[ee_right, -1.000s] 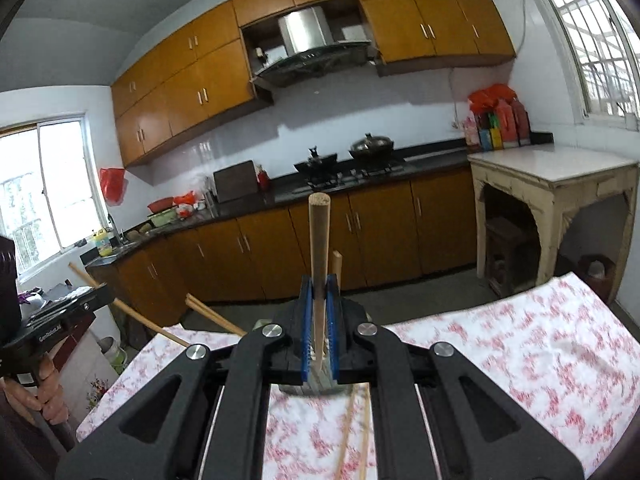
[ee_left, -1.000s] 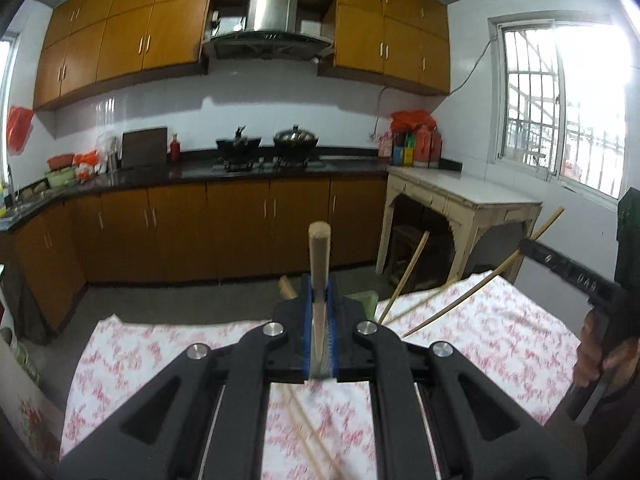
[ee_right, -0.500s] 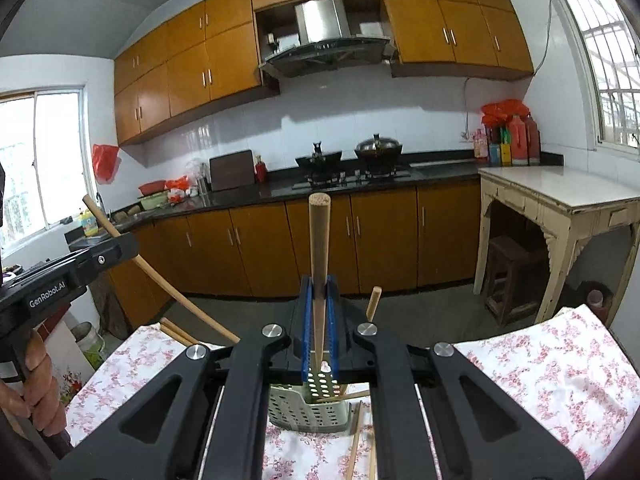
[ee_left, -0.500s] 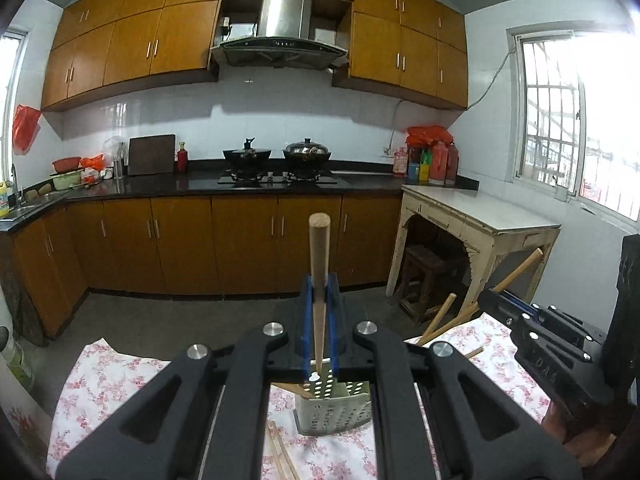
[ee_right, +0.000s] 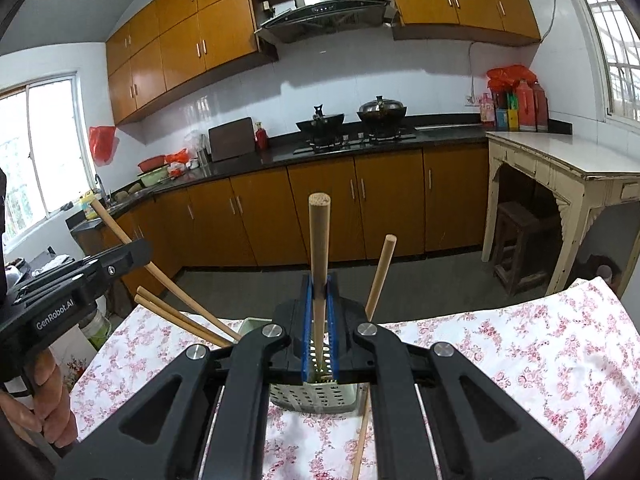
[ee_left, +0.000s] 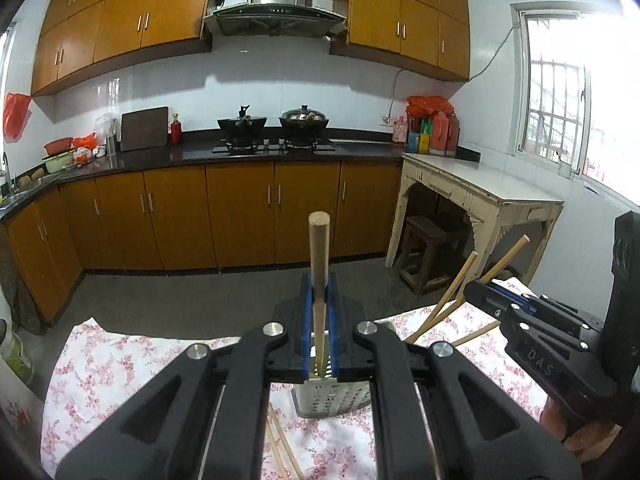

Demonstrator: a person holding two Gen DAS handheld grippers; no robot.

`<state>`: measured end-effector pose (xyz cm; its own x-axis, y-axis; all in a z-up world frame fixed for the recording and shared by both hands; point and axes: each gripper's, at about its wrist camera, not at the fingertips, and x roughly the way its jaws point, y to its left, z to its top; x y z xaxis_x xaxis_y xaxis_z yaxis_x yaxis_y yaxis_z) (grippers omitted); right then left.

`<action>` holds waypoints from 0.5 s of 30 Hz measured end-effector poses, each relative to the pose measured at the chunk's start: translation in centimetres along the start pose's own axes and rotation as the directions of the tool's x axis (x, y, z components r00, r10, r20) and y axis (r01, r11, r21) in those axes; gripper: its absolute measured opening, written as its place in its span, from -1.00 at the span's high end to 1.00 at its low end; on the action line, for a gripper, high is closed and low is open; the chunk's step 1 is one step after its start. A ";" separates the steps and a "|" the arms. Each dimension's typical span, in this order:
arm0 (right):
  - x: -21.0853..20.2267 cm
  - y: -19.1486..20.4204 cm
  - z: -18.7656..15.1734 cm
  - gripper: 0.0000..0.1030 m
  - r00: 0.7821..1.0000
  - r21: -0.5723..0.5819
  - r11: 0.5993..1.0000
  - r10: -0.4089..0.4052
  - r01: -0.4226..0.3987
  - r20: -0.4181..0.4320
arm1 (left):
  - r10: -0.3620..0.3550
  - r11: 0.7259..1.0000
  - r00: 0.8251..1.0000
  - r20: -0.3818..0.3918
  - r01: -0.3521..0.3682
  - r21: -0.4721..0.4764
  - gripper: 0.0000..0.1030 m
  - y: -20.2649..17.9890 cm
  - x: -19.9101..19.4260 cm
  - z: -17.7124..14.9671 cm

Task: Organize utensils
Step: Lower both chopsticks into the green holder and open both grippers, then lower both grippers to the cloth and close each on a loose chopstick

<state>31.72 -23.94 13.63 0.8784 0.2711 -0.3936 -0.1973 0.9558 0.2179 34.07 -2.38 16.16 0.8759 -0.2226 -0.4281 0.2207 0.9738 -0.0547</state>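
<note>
Left gripper point(ee_left: 319, 304) jaws clenched on upright chopstick point(ee_left: 319, 264), lower end over perforated utensil holder point(ee_left: 332, 400) on floral-clothed counter point(ee_left: 120, 360). Right gripper point(ee_right: 319, 304) jaws clenched on second chopstick point(ee_right: 319, 260), above same holder. Versus a second ago: both grippers lower and nearer holder, which was mostly hidden before.

Upright wooden chopsticks point(ee_right: 319, 264) over perforated, seemingly metal holder point(ee_right: 316, 398)
</note>
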 end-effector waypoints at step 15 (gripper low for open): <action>-0.2 -0.6 0.4 0.48 0.999 0.039 0.998 -0.046 0.047 -0.015 | 0.014 0.998 1.000 -0.015 -0.015 -0.053 0.72 1.3 -1.2 -0.6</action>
<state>31.85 -24.55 13.89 0.8797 0.2285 -0.4169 -0.1390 0.9622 0.2342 33.08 -0.80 16.06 0.8724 -0.2083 -0.4422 0.1846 0.9781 -0.0965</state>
